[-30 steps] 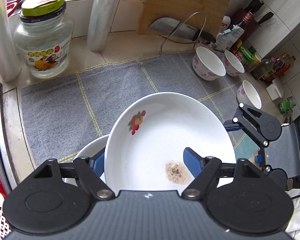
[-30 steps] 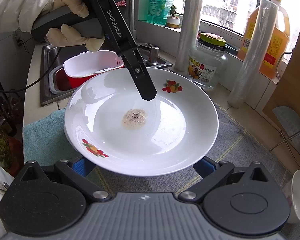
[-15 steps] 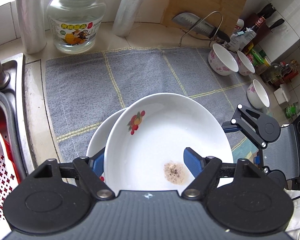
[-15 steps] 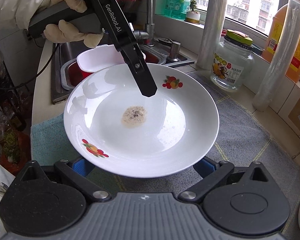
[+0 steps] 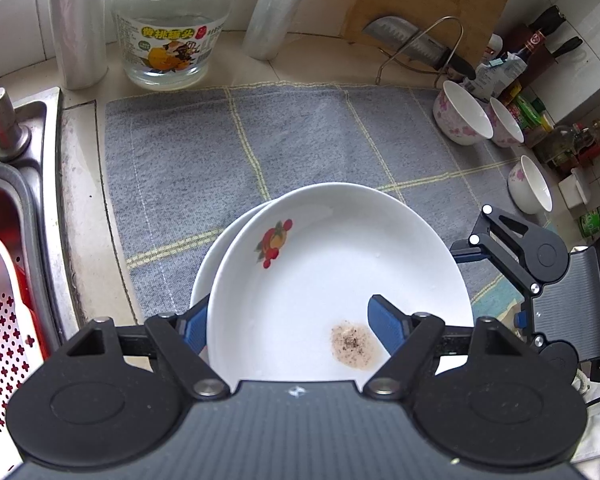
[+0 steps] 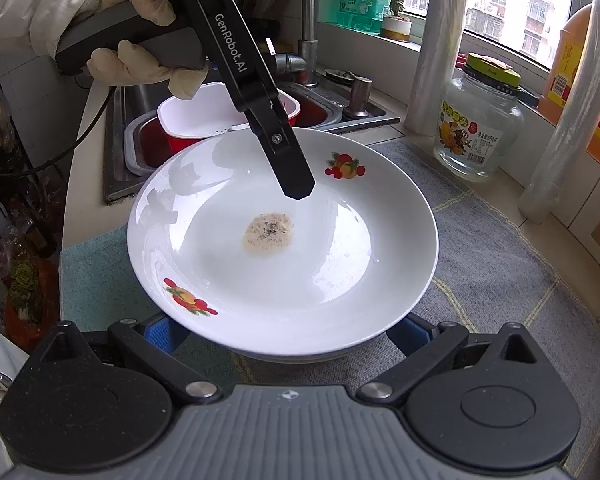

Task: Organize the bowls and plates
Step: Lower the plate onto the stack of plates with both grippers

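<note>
Overhead, the gloved hand (image 6: 140, 56) is angling the left gripper (image 5: 288, 320) steeply down, its jaws clamping the top plate's (image 5: 340, 272) rim, one finger inside, one outside. That plate is lying flat on a second plate (image 5: 216, 260) on the grey mat (image 5: 220, 152). Whether the right gripper (image 6: 284, 334) is gripping cannot be told.

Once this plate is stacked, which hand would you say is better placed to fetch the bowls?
Right, probably: the right gripper stands open nearest the bowls, while the left gripper grips the plate.
</note>
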Tool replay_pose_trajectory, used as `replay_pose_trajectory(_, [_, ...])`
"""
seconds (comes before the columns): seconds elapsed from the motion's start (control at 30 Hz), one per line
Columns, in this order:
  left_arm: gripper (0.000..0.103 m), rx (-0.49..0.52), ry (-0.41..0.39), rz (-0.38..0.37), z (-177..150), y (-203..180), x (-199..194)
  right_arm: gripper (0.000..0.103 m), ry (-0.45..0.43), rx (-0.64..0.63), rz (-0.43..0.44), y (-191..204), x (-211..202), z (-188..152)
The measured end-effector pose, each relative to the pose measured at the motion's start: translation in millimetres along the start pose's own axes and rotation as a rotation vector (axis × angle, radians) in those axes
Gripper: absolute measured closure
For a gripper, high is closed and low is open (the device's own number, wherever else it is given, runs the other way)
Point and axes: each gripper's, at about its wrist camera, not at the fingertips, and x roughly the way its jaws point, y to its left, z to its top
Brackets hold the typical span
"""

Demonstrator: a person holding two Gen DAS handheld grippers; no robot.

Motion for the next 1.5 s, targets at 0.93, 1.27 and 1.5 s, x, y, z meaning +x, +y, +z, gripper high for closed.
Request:
replay_pose_trajectory(0.93, [0.024,-0.007,0.048,0.0,-7.8,2.9,14.3,0.0,0.061,-0.012,-0.005,-0.9,2.8,-2.4])
replay_pose_trajectory(1.27, [0.024,0.01,0.043,0.03,-8.6,-1.9,10.9,0.0,0.059,-0.021,-0.024,0.9,1.0,-2.2])
replay_pose_trajectory(1.5, [0.021,0.023,0.032,0.054,-9.2,-4.8,6.1,0.0,0.039,-0.032,-0.031,3.2,-4.9,-2.2])
